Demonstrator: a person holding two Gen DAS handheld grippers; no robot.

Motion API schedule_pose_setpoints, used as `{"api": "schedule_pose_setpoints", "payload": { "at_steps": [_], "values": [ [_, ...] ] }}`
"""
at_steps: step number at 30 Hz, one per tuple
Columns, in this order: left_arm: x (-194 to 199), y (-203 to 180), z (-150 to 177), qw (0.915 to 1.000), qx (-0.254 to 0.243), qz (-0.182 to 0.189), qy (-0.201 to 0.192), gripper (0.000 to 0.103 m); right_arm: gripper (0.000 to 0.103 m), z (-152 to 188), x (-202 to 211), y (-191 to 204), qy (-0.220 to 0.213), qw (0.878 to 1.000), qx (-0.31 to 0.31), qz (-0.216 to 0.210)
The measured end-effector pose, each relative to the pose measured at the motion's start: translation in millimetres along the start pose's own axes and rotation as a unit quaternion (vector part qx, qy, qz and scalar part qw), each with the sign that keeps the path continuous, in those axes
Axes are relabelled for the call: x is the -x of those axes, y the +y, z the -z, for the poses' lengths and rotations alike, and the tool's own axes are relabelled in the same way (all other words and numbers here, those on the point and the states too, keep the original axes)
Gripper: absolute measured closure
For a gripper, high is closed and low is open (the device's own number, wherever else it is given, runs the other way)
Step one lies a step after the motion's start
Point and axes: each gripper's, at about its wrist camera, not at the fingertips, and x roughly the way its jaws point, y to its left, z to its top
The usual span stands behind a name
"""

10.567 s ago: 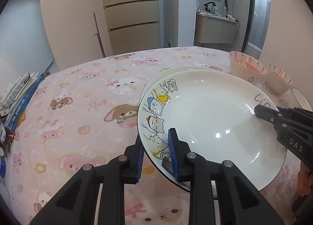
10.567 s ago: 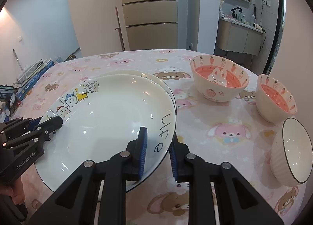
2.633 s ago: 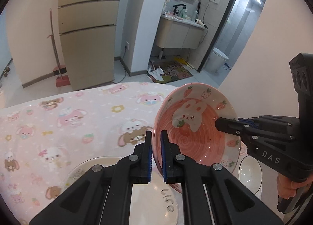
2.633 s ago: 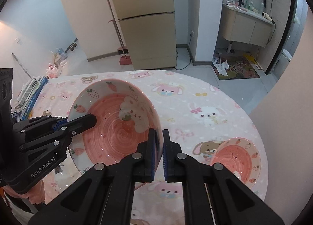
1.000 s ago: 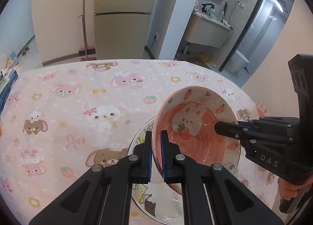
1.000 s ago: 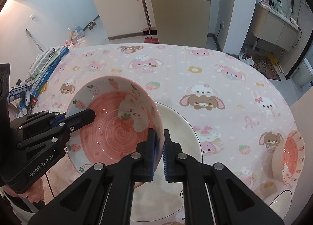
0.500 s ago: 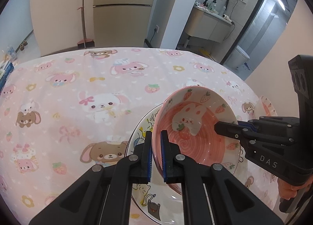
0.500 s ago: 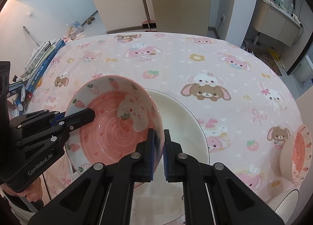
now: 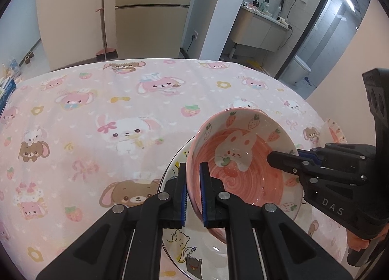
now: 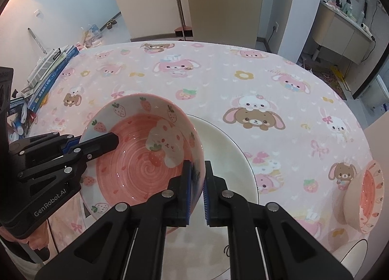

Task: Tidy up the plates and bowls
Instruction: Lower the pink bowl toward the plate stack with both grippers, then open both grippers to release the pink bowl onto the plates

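A pink bowl (image 9: 245,170) with a rabbit and strawberries inside is held between both grippers over the stacked white plates (image 9: 177,238). My left gripper (image 9: 193,194) is shut on the bowl's left rim. My right gripper (image 10: 197,192) is shut on the bowl's (image 10: 143,158) right rim. The top white plate (image 10: 228,158) lies just under the bowl; whether the bowl touches it is hidden. Each gripper also shows in the other's view, clamped on the opposite rim.
A smaller pink bowl (image 10: 364,197) stands at the table's right edge, with a white bowl (image 10: 352,258) nearer me. Books (image 10: 48,70) lie stacked at the table's left edge. The pink cartoon tablecloth (image 9: 97,114) stretches far and left.
Both grippers have lowered the pink bowl toward the white plates and brought it closer over them. The grips on both rims are unchanged.
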Motion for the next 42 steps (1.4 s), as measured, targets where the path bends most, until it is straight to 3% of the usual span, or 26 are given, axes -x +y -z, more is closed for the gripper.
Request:
{"api": "schedule_pose_setpoints", "payload": {
  "at_steps": [9, 16, 31, 42],
  "values": [
    [-5, 8, 1, 0.9997, 0.018, 0.019, 0.002, 0.092, 0.095, -4, -5, -1, 0.003, 1.0, 0.004, -0.002],
    [-1, 5, 3, 0.9999, 0.008, 0.009, -0.004, 0.091, 0.095, -5, -6, 0, 0.004, 1.0, 0.007, -0.005],
    [49, -4, 15, 0.9972, -0.032, 0.001, -0.068, 0.09, 0.095, 1, 4, -9, -0.005, 1.0, 0.006, -0.011],
    [95, -41, 8, 0.9897, -0.059, 0.004, -0.13, 0.09, 0.095, 6, 44, -21, -0.034, 0.999, -0.001, -0.007]
  ]
}}
